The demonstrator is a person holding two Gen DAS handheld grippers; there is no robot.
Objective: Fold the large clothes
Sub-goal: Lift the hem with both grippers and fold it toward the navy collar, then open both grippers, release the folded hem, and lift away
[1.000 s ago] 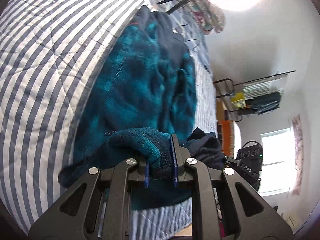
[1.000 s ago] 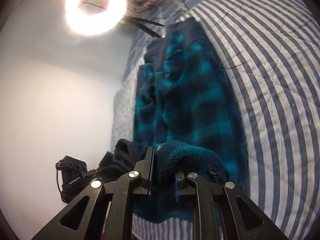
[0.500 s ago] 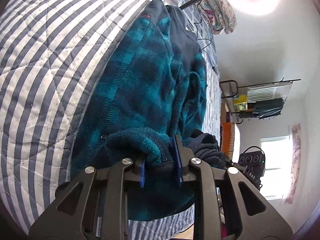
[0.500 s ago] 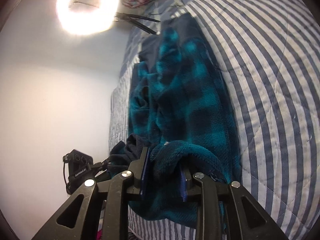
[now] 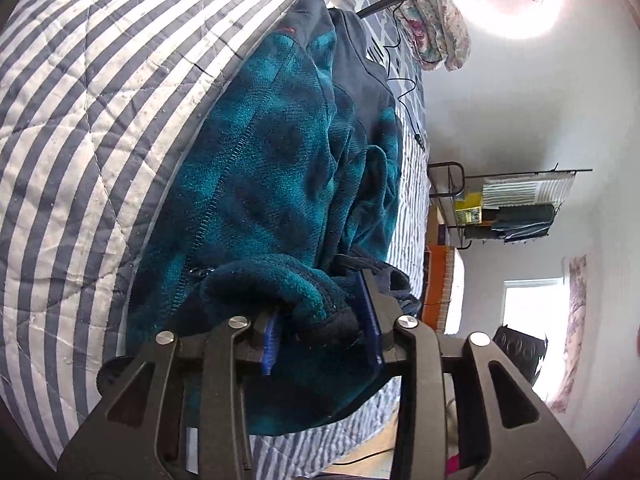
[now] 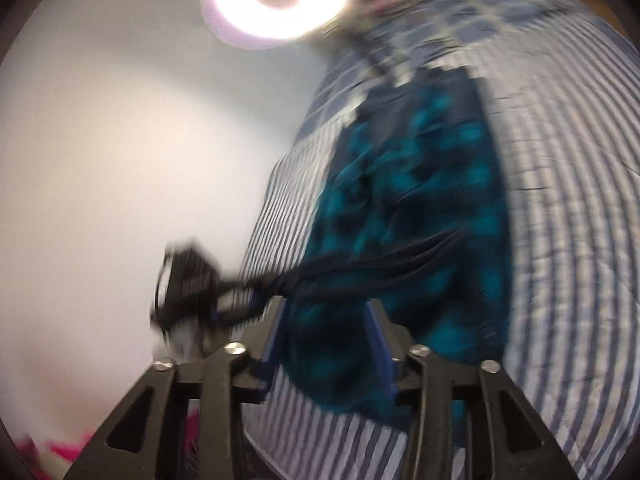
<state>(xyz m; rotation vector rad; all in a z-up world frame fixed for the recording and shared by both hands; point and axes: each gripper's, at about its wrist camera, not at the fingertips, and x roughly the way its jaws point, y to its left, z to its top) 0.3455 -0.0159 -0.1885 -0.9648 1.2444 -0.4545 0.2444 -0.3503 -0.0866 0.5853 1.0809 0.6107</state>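
Bed: striped quilt [image 5: 100,128] under teal plaid fleece jacket [image 5: 280,168].
Left gripper [image 5: 320,332]: part-open, hem bunched between fingers.
Right gripper [image 6: 326,344]: blurred, wide apart, grip unclear.

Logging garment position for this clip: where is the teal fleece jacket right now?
The teal fleece jacket lies lengthwise on the striped quilt; in the left wrist view its near hem is bunched between the left gripper's fingers.

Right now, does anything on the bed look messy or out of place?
The teal fleece lies rumpled on the striped quilt, its near hem bunched in the left tool. A black cable trails across the bedding beyond it.
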